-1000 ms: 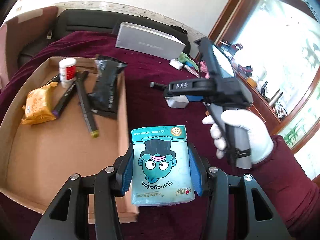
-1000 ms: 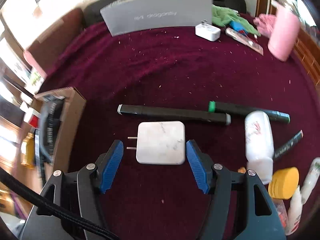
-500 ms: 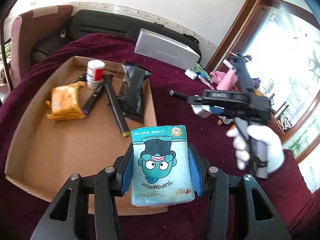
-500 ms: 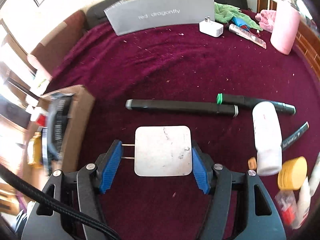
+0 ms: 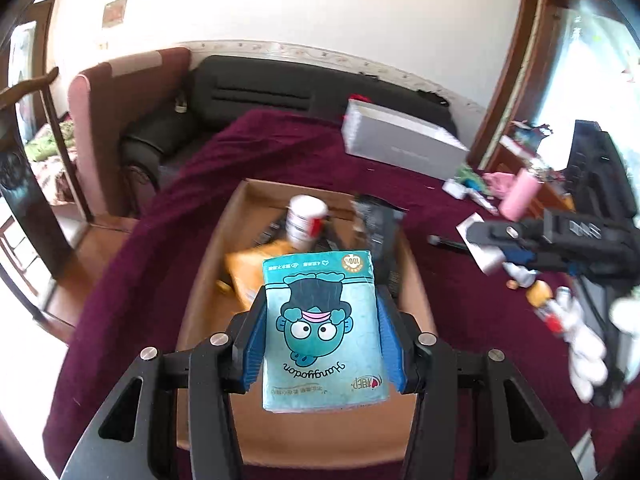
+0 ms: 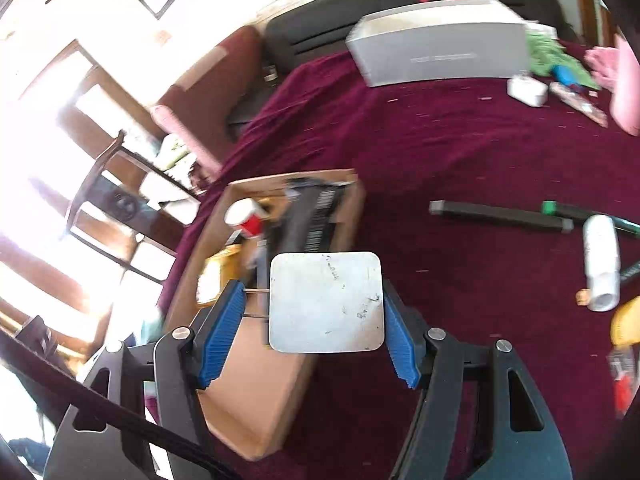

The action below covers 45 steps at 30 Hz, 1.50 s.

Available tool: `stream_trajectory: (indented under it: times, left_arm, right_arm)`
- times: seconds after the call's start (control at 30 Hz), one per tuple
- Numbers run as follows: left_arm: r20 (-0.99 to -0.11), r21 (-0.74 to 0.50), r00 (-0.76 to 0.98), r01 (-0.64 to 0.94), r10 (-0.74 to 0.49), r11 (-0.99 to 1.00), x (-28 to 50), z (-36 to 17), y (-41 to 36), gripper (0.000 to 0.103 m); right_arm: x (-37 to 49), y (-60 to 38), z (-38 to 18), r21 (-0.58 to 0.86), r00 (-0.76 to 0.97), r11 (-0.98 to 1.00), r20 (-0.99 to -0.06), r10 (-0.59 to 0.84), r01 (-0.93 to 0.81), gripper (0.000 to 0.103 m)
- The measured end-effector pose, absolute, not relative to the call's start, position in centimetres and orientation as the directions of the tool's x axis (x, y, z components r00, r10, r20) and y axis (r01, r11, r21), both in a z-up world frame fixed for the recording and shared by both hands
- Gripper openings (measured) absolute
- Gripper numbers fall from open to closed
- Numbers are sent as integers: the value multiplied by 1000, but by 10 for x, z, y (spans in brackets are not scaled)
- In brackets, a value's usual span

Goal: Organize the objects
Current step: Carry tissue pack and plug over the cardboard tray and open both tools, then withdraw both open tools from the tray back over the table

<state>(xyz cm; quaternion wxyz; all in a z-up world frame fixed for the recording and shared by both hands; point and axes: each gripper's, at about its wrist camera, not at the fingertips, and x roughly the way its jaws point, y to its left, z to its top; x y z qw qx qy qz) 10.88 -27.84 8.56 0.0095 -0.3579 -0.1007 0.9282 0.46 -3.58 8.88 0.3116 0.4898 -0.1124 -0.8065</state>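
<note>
Left gripper (image 5: 320,336) fingers clamped on teal tissue pack (image 5: 322,328) above cardboard box (image 5: 208,280), right gripper (image 6: 312,324) fingers clamped on white charger (image 6: 326,302) over maroon cloth (image 6: 460,152)

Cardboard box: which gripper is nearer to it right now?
Left. The left gripper, holding the tissue pack, hangs over the cardboard box. The right gripper, holding the charger, is at its side edge, partly over the cloth.

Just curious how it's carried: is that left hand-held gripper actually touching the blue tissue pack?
Touching. In the left wrist view both blue pads press the tissue pack's sides, with the left hand-held gripper holding it above the cardboard box.
</note>
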Motion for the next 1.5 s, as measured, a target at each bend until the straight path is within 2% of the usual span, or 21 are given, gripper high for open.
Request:
stream_trajectory:
  times: [0.13,0.4,0.57,0.9,1.07,1.17,1.5]
  left_arm:
    - [-699,-159,-713,97,43,-983,95,70,-295,43]
    - [-758,-142,-652,117,32,-983,95,29,-305,43]
    - [-769,-120,-639,114,20,-986,92,20,-309,44]
    - [-766,-144,-641,115,37,-983,89,16,-313,46]
    - [-760,-171,-648,113,58,-979,90,19,-315,53]
    - [-753,-193,-653,105,78,-976,91,23,-315,58]
    - [-685,-186,-727,108,50,-977,117,65,-304,61]
  right_arm:
    - [12,-68,77,519,-254,-744,-720,-646,421,66]
    - [28,-124,35,550,-109,-698,-745,-658,458,66]
    - [29,-142,20,544,-83,-702,-761,-644,459,66]
    - [21,-154,17,485,-128,-743,-792,-597,462,66]
    - [23,-159,17,449,-160,-758,-802,-575,473,67]
    - [24,-157,21,458,-175,-751,-787,-591,476,67]
    - [39,-137,59,394,-300,-750,-741,-601,532,67]
